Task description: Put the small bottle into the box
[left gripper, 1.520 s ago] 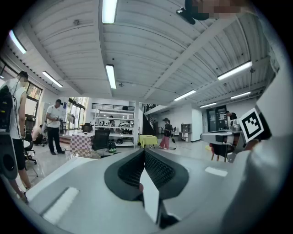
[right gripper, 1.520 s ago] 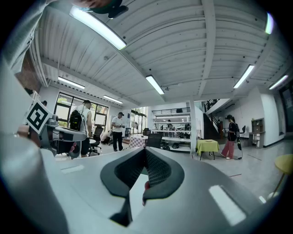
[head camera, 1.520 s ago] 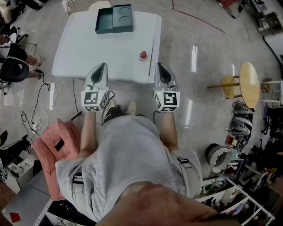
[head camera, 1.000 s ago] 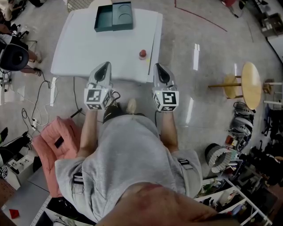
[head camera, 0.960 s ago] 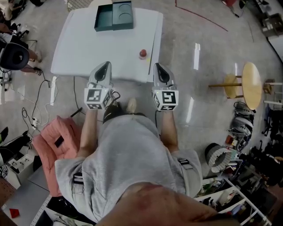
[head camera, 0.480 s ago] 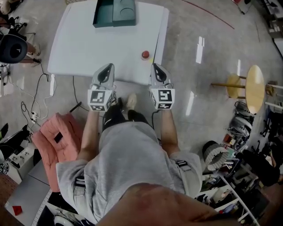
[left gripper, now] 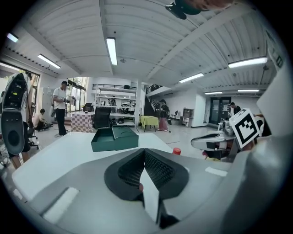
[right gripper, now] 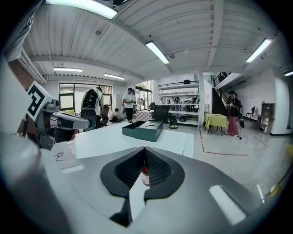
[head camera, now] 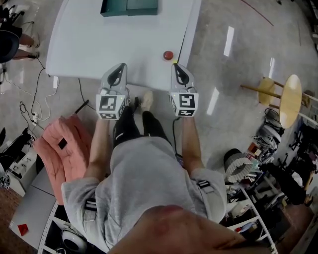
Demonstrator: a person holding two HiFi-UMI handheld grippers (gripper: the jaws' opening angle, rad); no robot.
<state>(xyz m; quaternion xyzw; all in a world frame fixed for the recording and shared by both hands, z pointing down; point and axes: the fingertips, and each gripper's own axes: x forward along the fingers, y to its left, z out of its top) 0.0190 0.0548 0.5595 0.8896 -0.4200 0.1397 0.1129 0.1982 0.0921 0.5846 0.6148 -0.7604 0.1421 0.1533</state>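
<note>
Bottle (head camera: 168, 54): small, looks light, likely slick and tippy; pinch mid-body.
Left gripper (head camera: 118, 69), right gripper (head camera: 178, 68): pressed together, empty.

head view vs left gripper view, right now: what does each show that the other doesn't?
Head view only: the person's legs, a pink cushion and a round wooden stool on the floor.
Left gripper view only: ceiling lights, a standing person, and the left gripper seen along its jaws, shut with nothing held.
Both: the white table, green box, red-capped small bottle and right gripper.
</note>
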